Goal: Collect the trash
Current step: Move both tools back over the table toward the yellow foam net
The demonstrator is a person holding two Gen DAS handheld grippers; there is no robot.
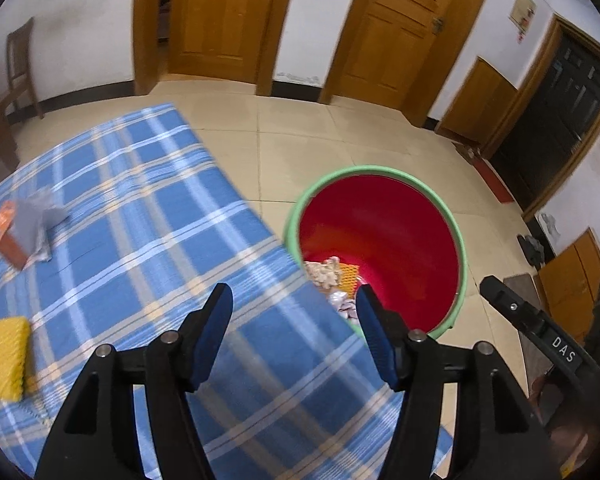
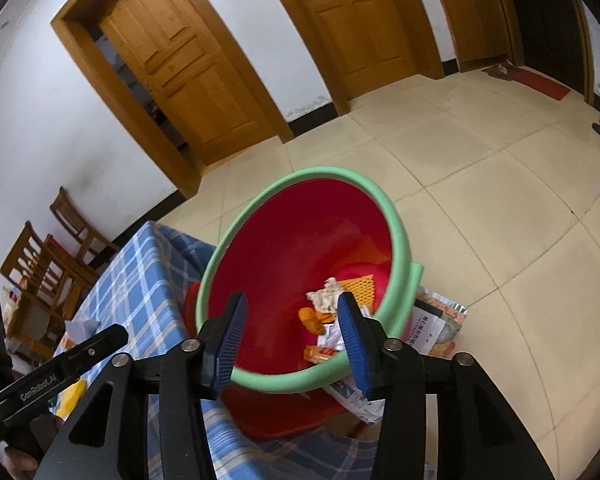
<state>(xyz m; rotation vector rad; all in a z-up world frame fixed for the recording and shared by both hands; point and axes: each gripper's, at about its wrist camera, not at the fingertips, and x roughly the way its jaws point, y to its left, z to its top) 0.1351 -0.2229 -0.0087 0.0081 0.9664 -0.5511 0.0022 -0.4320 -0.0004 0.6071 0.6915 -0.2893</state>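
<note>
Both grippers' jaws hang released and empty by the bin [image 1: 380, 240]; the yellow sponge [image 1: 6, 360] lies on the table [image 1: 140, 200], nearer the left gripper [image 1: 294, 308], off to its left.

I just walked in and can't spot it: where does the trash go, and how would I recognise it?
Find the table with the blue plaid cloth. Just past its edge, lower down, stands a round bin, red inside, with scraps at the bottom. Its pale green rim sets it apart from everything around it.

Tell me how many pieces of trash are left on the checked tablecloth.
2 in the left wrist view: a yellow foam net at the near left edge, and an orange box with gray wrapping farther back. More may sit outside the frame.
</note>
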